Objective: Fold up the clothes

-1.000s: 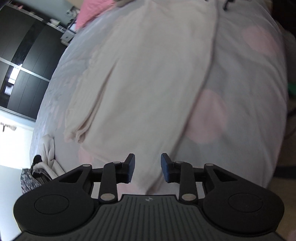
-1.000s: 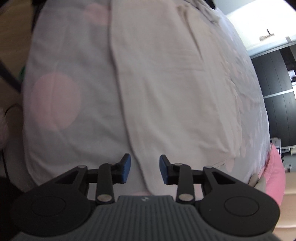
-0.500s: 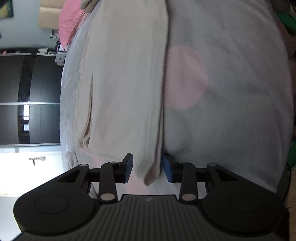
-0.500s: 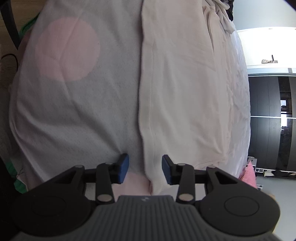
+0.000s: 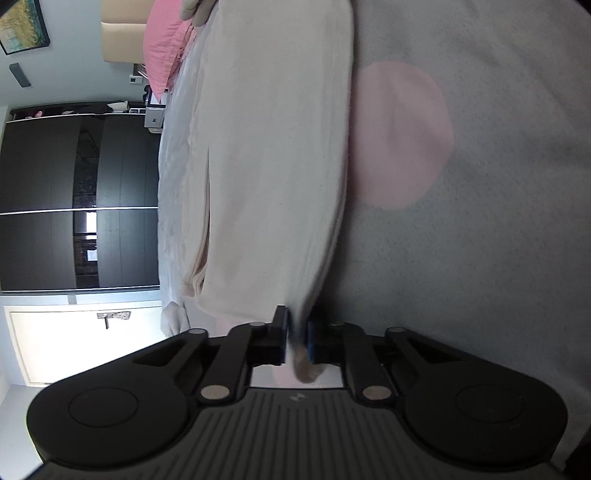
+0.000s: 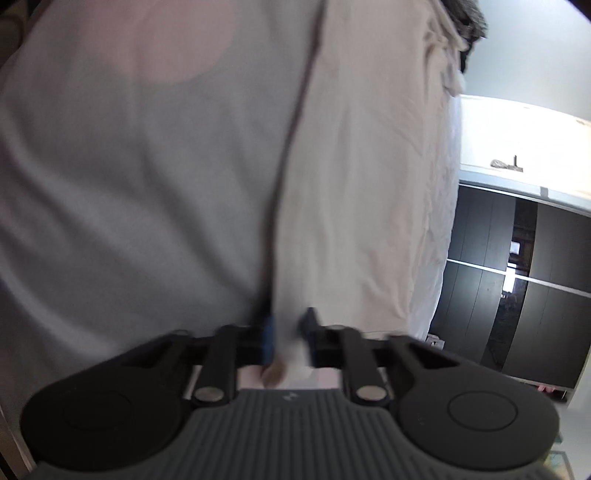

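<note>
Through my two wrist cameras I see a bed covered by a pale grey sheet (image 5: 498, 258) printed with large pink dots (image 5: 400, 134). Beyond the bed's far side stands a dark wardrobe (image 5: 74, 199) with glossy doors, a white door (image 5: 85, 347) beside it, and a framed picture (image 5: 22, 26) on the wall. A pink pillow (image 5: 166, 40) lies at the head of the bed. Nothing stands between my grippers and the cloth.

The garment (image 5: 273, 166) is cream, soft and long, spread flat along the bed. One long edge runs straight beside a pink dot; on its far side a folded layer shows as a narrow slit. I cannot tell what kind of garment it is.

My left gripper (image 5: 297, 334) has its jaws narrowed onto the near corner of that straight edge, with cloth bunched between the blue pads (image 5: 311, 341). My right gripper (image 6: 289, 338) likewise pinches a corner of the garment (image 6: 369, 184), jaws close around the cloth. The right view is blurred.
</note>
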Demonstrator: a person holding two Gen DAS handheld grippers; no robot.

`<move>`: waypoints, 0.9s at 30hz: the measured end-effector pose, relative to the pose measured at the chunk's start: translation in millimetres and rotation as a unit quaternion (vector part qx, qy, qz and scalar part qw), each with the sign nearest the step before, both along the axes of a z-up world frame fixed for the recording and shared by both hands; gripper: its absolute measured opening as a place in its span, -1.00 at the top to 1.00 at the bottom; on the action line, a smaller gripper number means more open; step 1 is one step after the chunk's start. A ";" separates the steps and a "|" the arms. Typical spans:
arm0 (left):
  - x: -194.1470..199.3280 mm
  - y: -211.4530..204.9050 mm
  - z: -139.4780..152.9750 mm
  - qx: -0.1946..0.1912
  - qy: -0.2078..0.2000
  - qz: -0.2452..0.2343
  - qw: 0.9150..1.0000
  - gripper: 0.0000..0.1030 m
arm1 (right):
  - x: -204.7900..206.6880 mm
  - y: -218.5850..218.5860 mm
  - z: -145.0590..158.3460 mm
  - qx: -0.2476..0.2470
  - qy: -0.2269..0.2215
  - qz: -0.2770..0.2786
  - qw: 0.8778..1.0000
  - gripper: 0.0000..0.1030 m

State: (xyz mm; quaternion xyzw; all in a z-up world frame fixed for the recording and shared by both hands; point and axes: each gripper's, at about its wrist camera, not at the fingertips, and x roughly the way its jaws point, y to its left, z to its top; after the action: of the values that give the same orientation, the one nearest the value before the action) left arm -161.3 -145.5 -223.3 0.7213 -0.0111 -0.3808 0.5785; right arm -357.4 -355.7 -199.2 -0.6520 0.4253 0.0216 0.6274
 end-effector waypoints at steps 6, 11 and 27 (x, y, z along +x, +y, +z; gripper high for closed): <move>9.9 -8.9 66.1 -0.093 0.083 0.055 0.991 0.94 | 20.3 -10.0 51.9 0.036 -0.102 -0.066 0.992 0.85; 24.8 -13.9 135.7 -0.179 0.132 0.099 0.970 0.94 | 37.4 -17.4 120.2 0.067 -0.222 -0.107 0.967 0.86; 28.0 8.4 243.2 -0.241 0.214 0.134 0.937 0.94 | 9.9 -2.3 239.8 0.123 -0.337 -0.141 0.923 0.86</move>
State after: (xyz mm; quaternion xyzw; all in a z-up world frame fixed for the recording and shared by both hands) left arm -133.2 -137.0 19.9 0.4564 0.1183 -0.4307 0.7695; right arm -347.5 -358.0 40.6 -0.4717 0.2705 -0.2355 0.8055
